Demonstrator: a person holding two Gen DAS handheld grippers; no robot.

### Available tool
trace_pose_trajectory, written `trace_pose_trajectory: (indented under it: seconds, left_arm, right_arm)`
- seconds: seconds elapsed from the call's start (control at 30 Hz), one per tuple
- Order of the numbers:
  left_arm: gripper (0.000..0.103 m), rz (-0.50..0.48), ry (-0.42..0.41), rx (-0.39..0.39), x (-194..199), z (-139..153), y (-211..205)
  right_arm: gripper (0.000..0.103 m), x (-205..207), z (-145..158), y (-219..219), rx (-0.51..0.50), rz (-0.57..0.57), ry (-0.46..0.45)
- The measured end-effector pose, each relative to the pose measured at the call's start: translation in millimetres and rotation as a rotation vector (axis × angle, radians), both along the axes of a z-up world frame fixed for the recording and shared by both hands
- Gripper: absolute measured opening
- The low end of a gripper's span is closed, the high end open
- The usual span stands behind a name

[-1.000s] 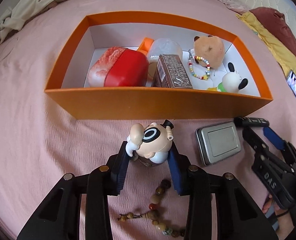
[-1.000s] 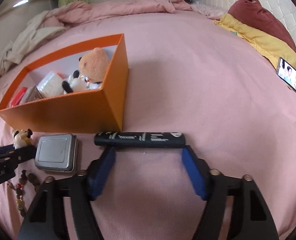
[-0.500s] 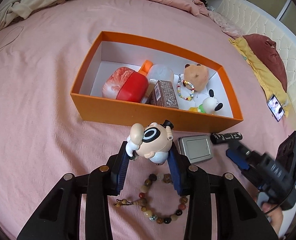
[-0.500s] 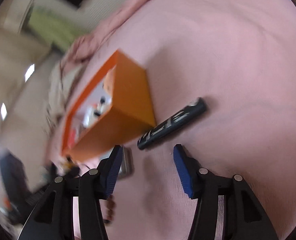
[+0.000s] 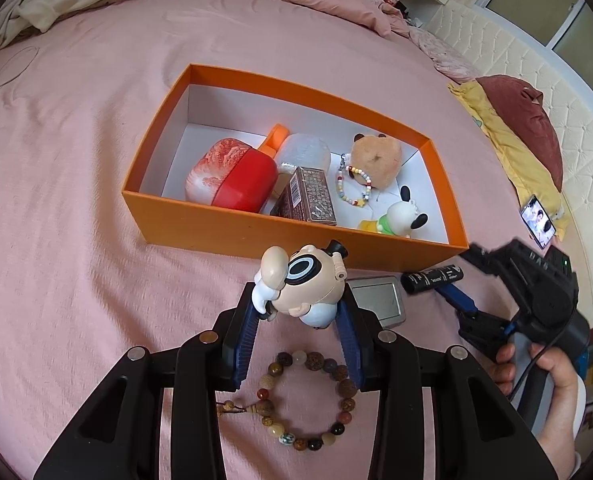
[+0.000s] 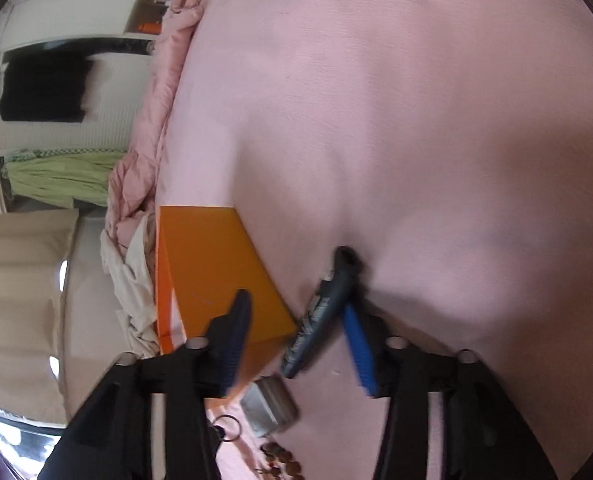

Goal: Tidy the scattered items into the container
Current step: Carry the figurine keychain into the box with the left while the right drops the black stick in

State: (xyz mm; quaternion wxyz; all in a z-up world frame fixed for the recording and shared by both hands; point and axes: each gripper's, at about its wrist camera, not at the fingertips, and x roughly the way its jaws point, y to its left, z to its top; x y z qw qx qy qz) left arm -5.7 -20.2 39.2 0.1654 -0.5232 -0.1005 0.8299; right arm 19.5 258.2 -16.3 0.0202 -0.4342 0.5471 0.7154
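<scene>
- Cartoon figurine [image 5: 302, 286] pinched between the left gripper [image 5: 298, 340] jaws, lifted off the bed [image 5: 76, 200], just short of the orange box [image 5: 256, 236] near wall.
- Black tube [image 5: 432, 278] lies on the bed by the box's right near corner. Right gripper [image 6: 296, 344] jaws spread: tube sits between them, touching the blue pad of one finger [image 6: 358, 350]; other finger overlaps the box wall in the right wrist view. Not clamped.
- Grey tin [image 5: 378, 300] on the bed between figurine and tube, just beside the box's near wall.
- Bead bracelet [image 5: 308, 400] on the bed beneath the left gripper, well short of the box.
- Box contents: red-and-white pouch [image 5: 232, 176], brown patterned carton [image 5: 308, 196], clear packet [image 5: 306, 152], orange item [image 5: 276, 138] partly hidden, brown plush [image 5: 376, 156], colored bead chain [image 5: 354, 186], black-and-white dog toy [image 5: 402, 216].
- Phone [image 5: 538, 222] with lit screen lies near the bed's right edge, by the yellow and maroon pillows.
</scene>
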Motion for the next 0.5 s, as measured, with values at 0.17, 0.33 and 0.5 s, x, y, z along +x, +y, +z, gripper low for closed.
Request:
trace_pose_trajectory:
  seconds: [0.17, 0.33, 0.5]
  left_arm:
    - [0.039, 0.016, -0.001, 0.003, -2, 0, -4]
    - [0.039, 0.027, 0.032, 0.037, 5, 12, -12]
    - [0.039, 0.026, 0.134, 0.063, 7, 37, -15]
  right_arm:
    - [0.01, -2, -7, 6, -0.008, 0.004, -0.012]
    - [0.01, 18, 7, 18, -0.016, -0.009, 0.063]
    - [0.01, 18, 54, 1, 0.069, 0.124, 0.209]
